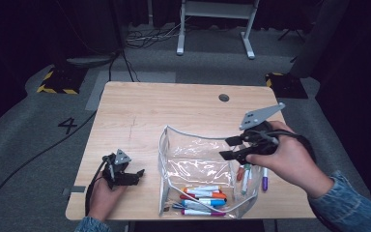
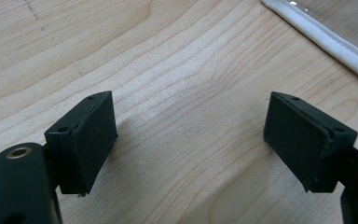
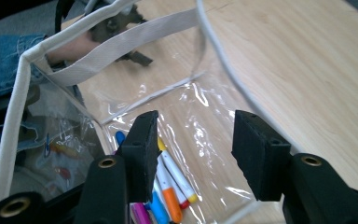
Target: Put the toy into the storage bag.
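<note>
Clear plastic pouch (image 1: pixel 198 164) w/ white fabric trim sits open at the near-right of the light woodgrain surface (image 1: pixel 164 106). Markers (image 1: pixel 203 195) lie inside near its front edge; a few more (image 1: pixel 253 176) just right of it. Right hand-held gripper (image 1: pixel 228 148) hangs over the pouch mouth, jaws spread, holding nothing. Left hand-held gripper (image 1: pixel 139 173) rests low on bare wood left of the pouch, jaws wide apart. Far half of surface is bare.
</note>
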